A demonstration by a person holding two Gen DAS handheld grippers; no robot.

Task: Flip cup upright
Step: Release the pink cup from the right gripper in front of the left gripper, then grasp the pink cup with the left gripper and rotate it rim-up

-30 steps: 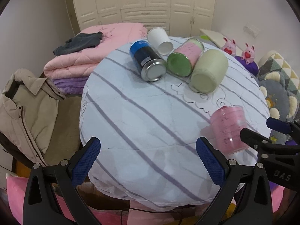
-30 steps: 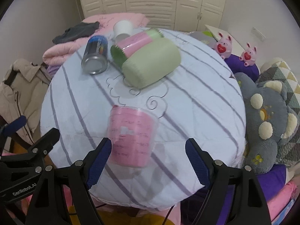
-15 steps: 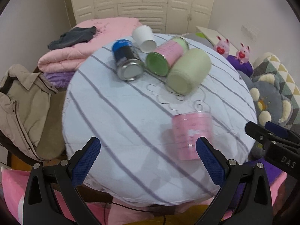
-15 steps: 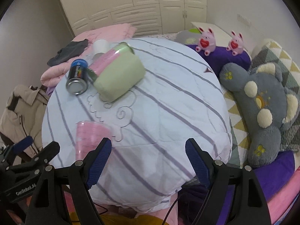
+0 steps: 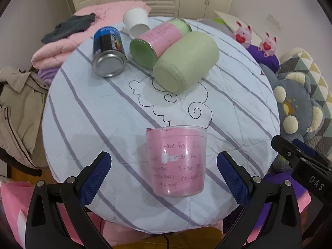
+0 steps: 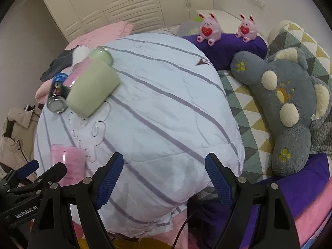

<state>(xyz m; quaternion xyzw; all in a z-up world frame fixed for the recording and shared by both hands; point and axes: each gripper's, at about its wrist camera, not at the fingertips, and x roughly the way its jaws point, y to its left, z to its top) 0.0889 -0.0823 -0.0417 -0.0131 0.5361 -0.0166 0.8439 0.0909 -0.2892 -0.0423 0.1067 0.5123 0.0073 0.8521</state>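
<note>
A clear plastic cup with a pink paper lining (image 5: 176,161) stands upright near the front edge of the round table covered in a striped white cloth (image 5: 87,112). My left gripper (image 5: 164,176) is open, its blue pads on either side of the cup without touching it. In the right wrist view the cup (image 6: 66,164) shows at the far left, partly behind the left gripper. My right gripper (image 6: 164,178) is open and empty over the table's front right edge.
At the back of the table lie a blue battery-print can (image 5: 109,53), a pink and green can (image 5: 157,41), a pale green cup (image 5: 186,62) and a white paper cup (image 5: 136,21). A grey plush toy (image 6: 286,112) lies on the right, a beige jacket (image 5: 14,108) on the left.
My left gripper has swung right until the pink cup sits between its open fingers. My right gripper has swung right, away from the cup, toward the plush toy side.
</note>
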